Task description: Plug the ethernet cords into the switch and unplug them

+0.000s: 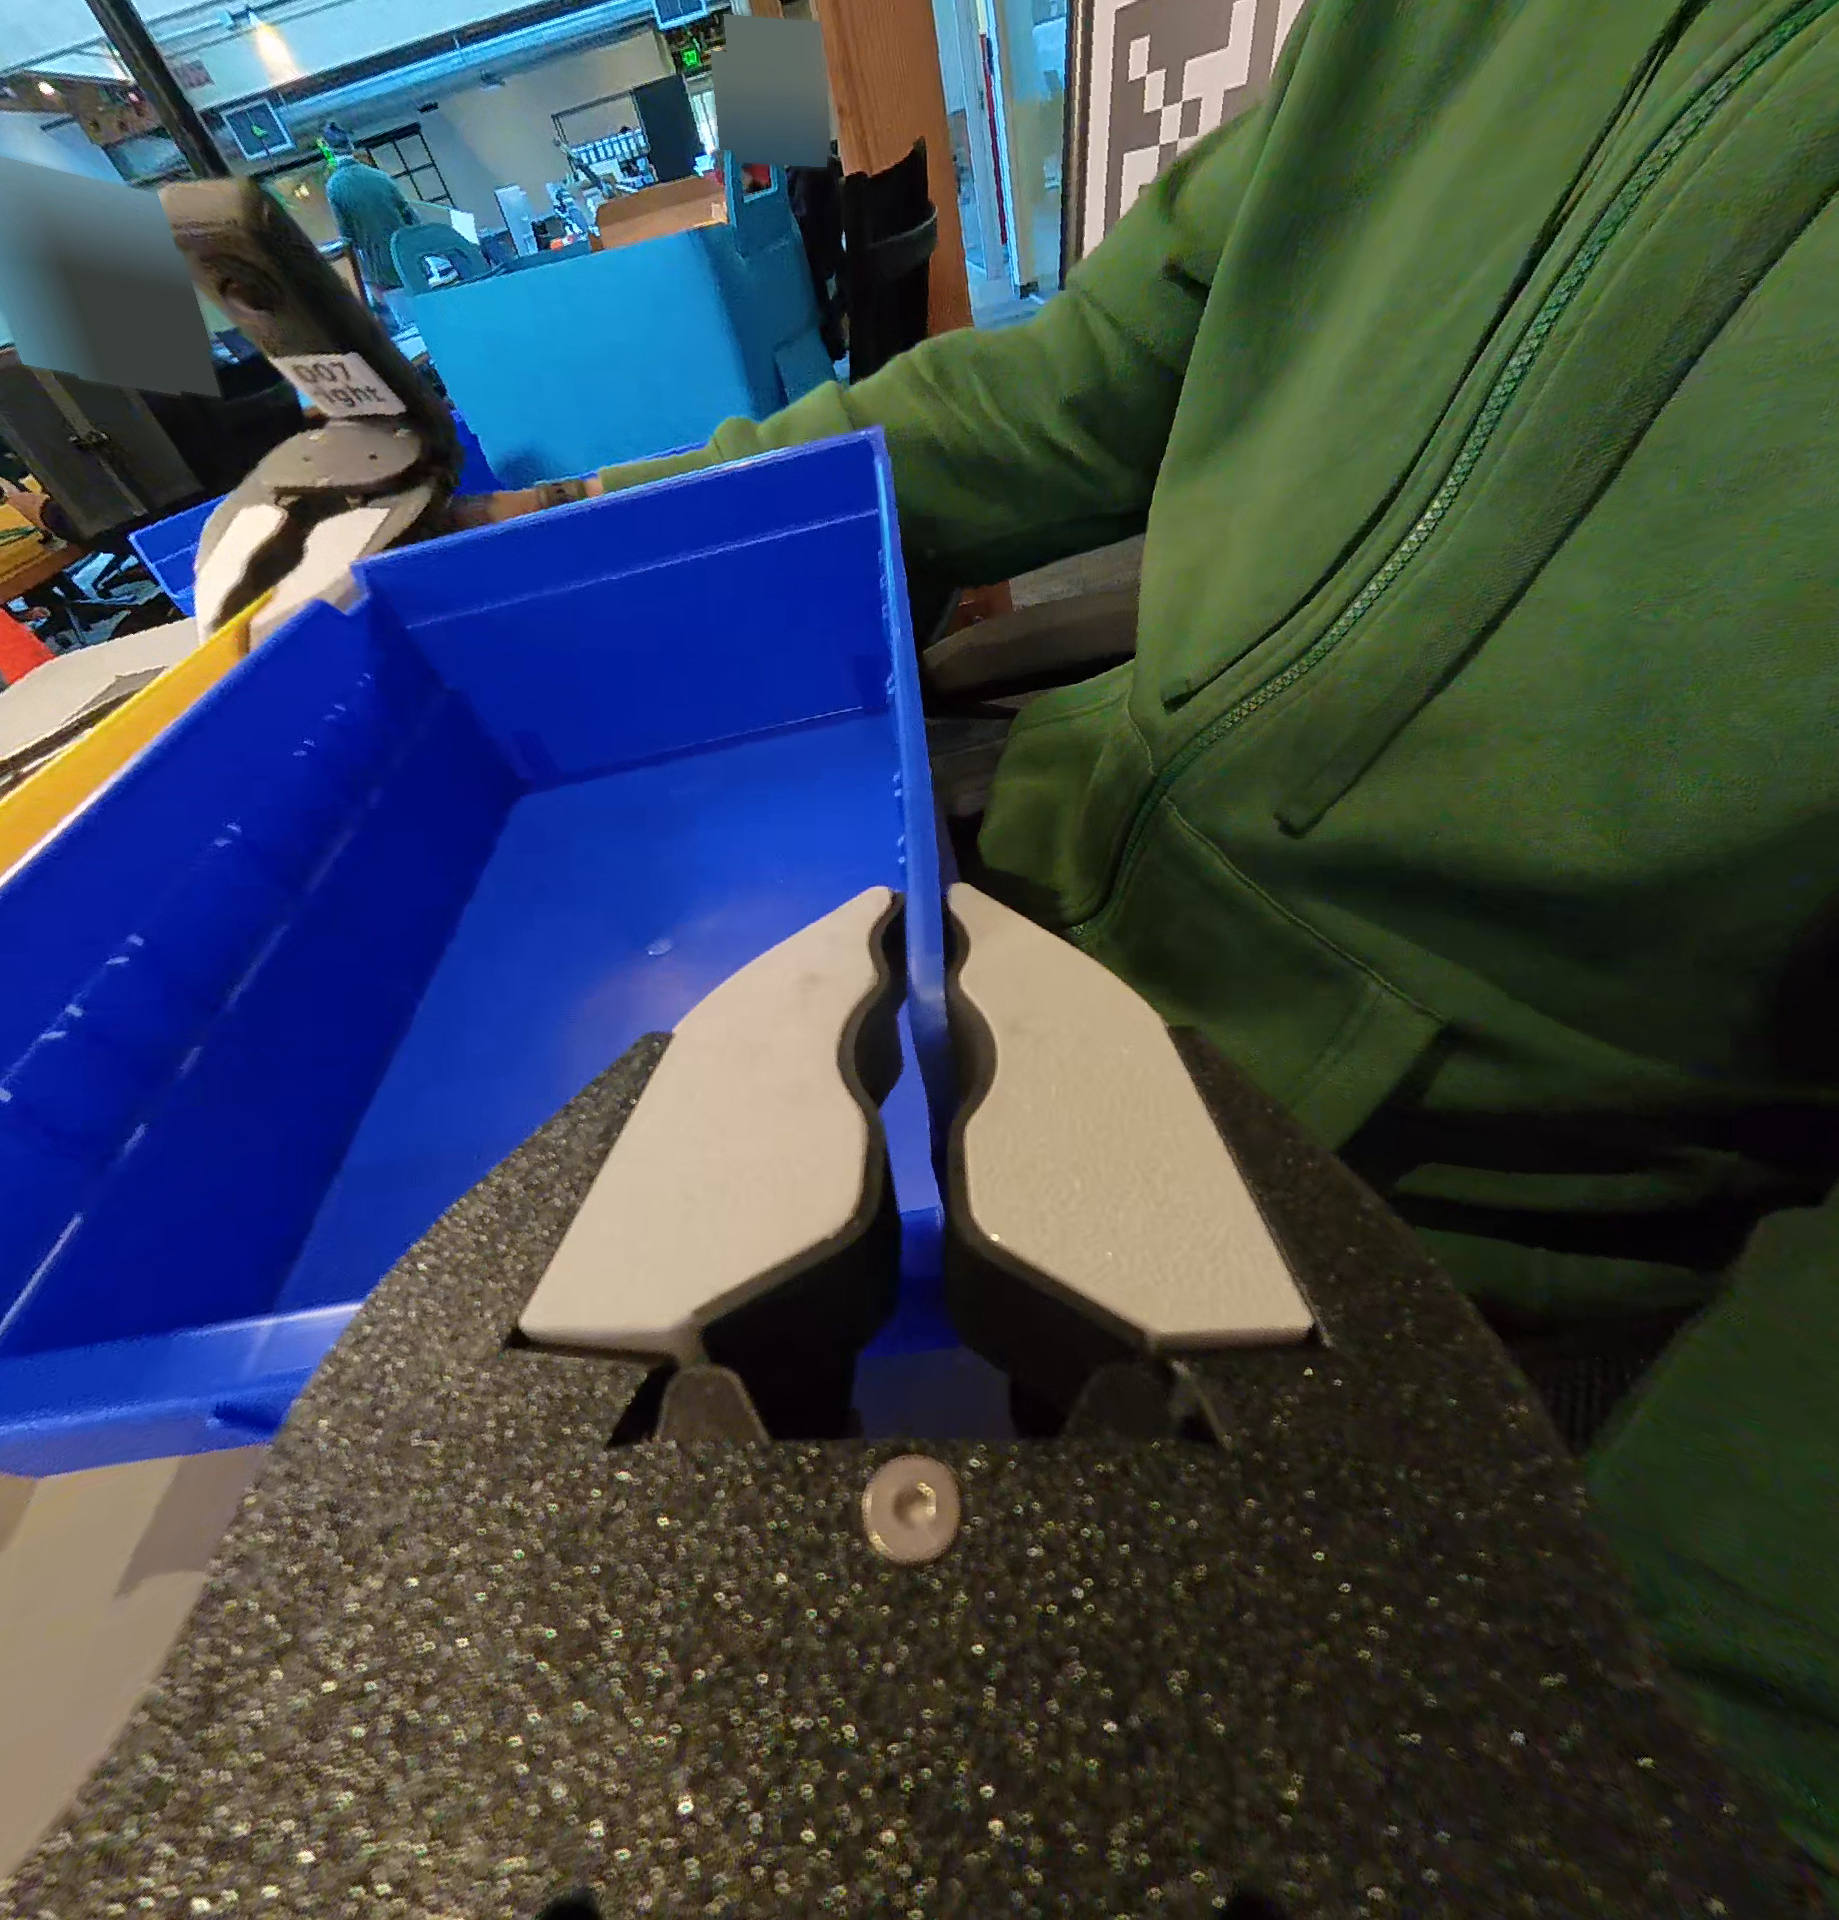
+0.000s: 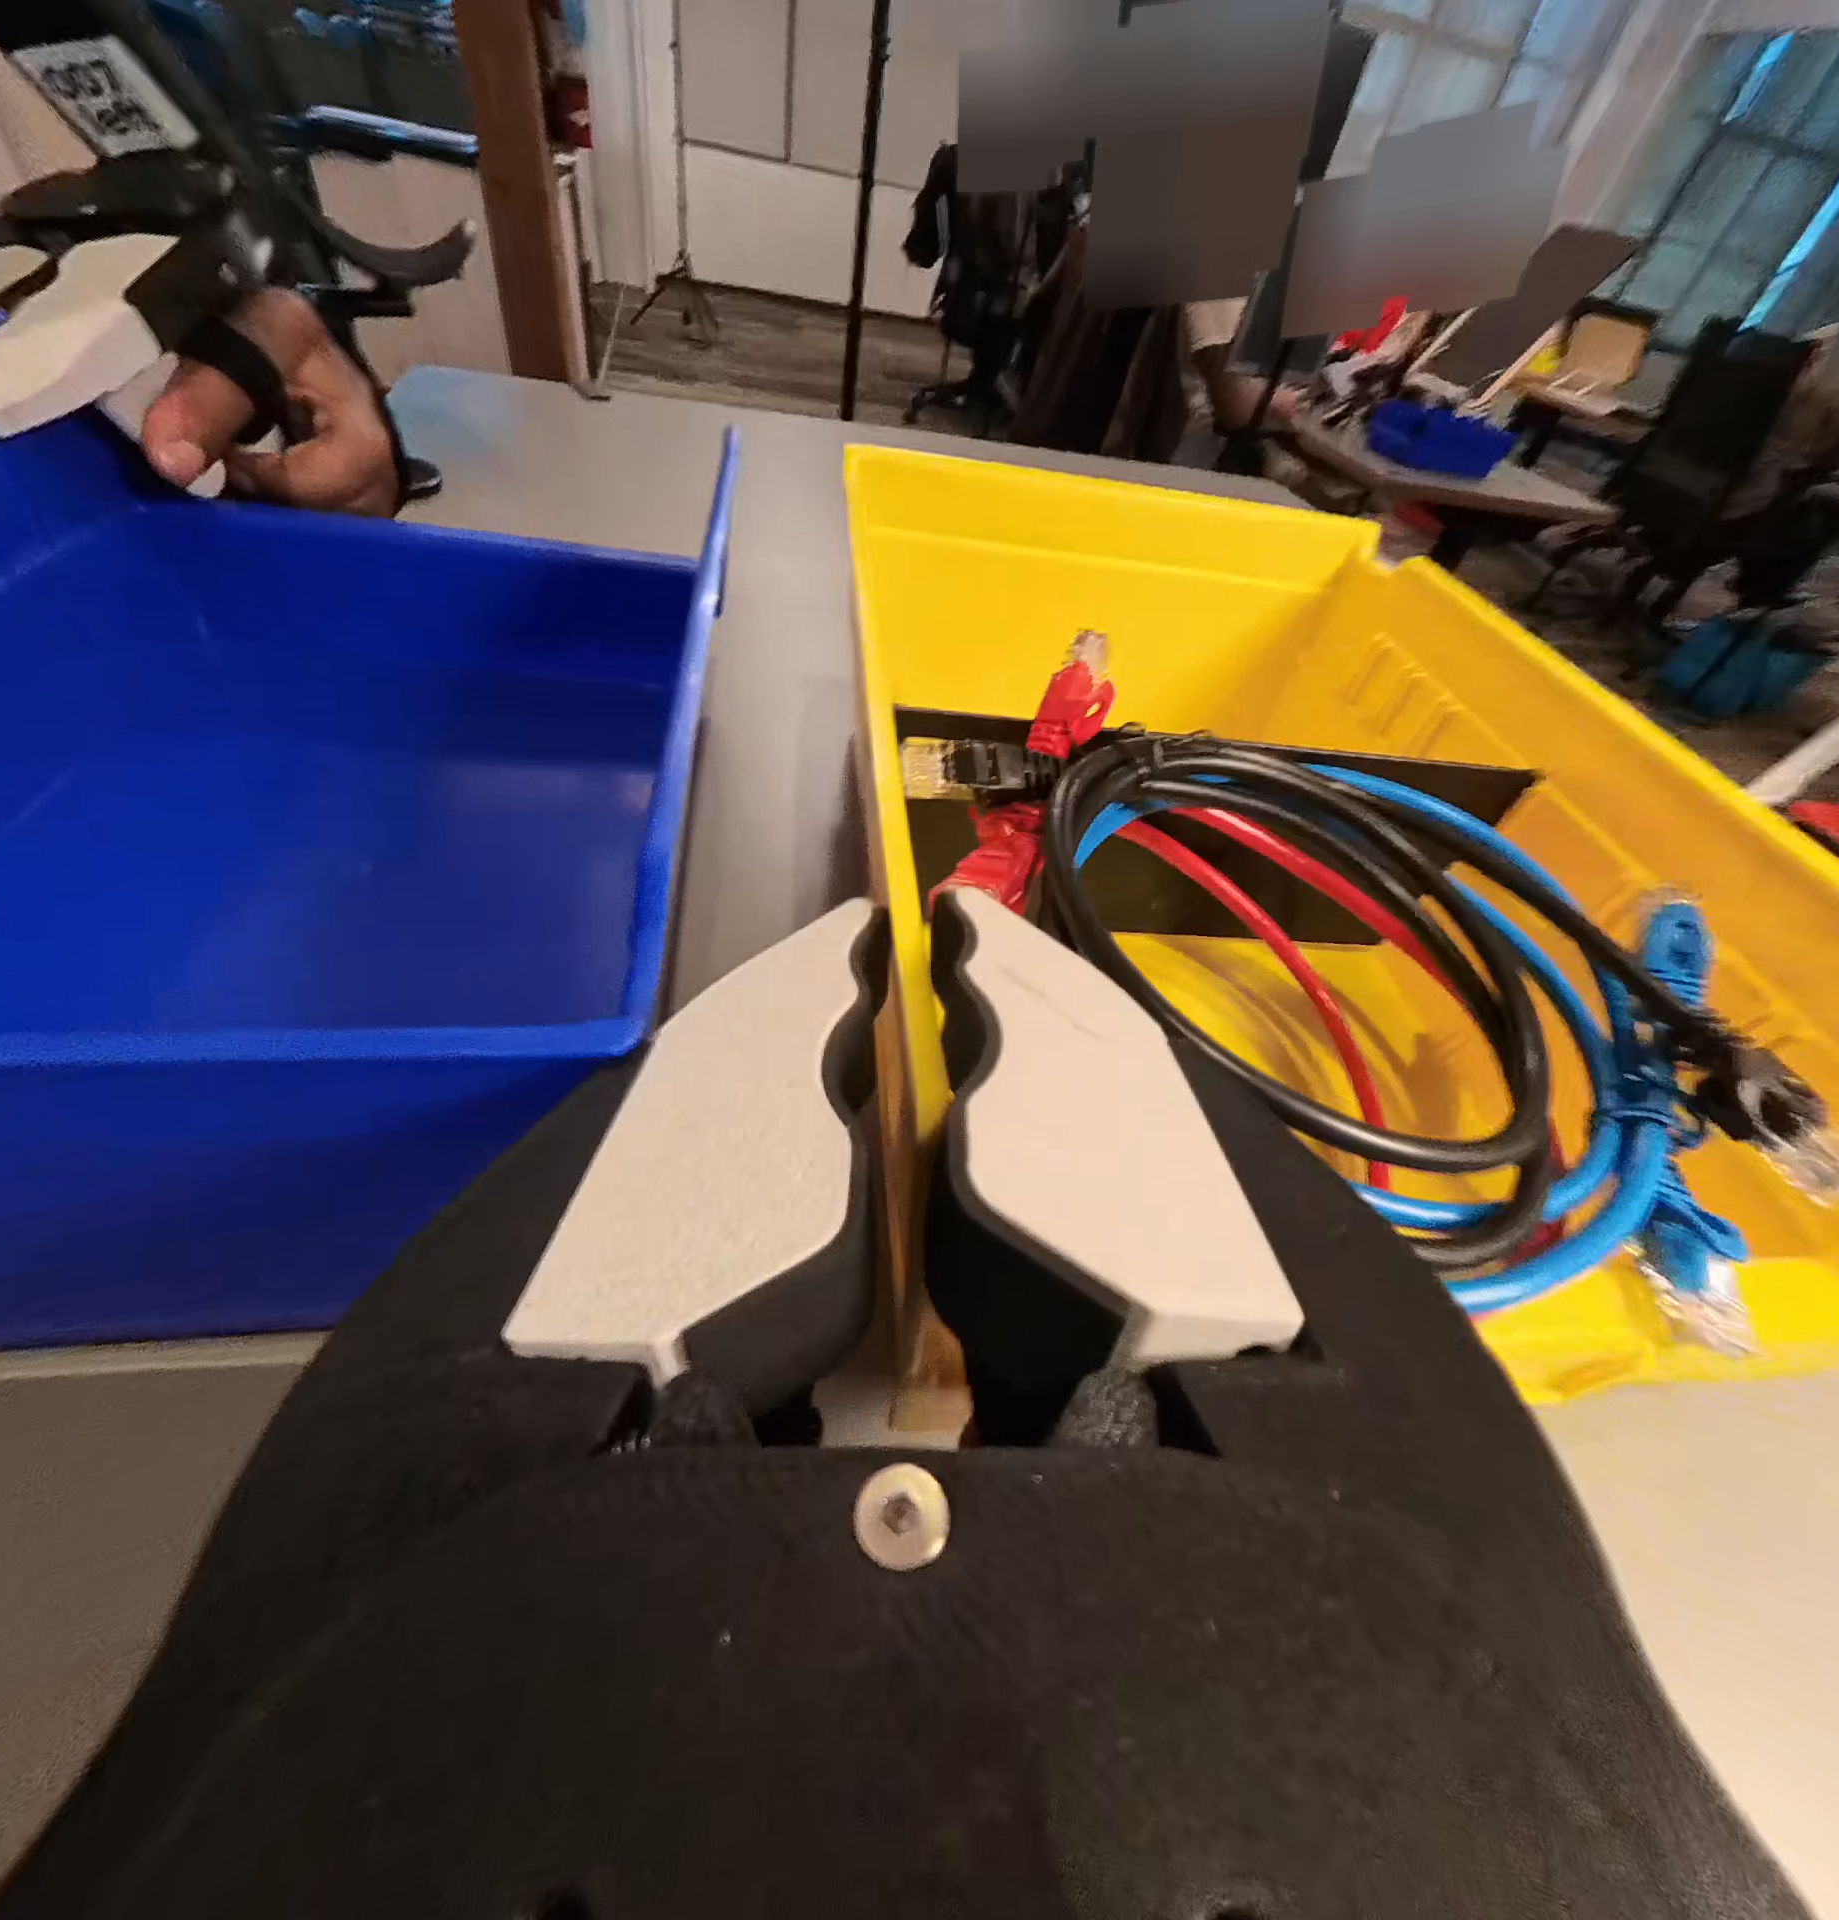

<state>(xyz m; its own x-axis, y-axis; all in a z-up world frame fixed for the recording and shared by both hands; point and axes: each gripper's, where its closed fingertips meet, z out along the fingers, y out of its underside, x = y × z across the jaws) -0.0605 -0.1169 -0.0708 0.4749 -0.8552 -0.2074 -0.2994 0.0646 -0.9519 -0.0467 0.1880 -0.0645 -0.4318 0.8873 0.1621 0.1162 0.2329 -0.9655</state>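
The left gripper [image 1: 925, 1049] pinches the blue bin [image 1: 458, 935] wall beside the yellow bin [image 2: 1258, 582]; the right gripper [image 2: 910, 1039] clamps that yellow bin's wall. Ethernet cords [image 2: 1310, 935] lie coiled inside over a black switch [image 2: 1258, 914]. Plugging seems not yet begun; next, release and seize a connector.

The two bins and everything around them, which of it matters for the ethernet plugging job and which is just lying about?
For the job:
- red cord, black cord and blue cord, coiled in the yellow bin
- flat black unit under them, likely the switch
- left gripper and right gripper

Lying about:
- empty blue bin
- background desks and boxes
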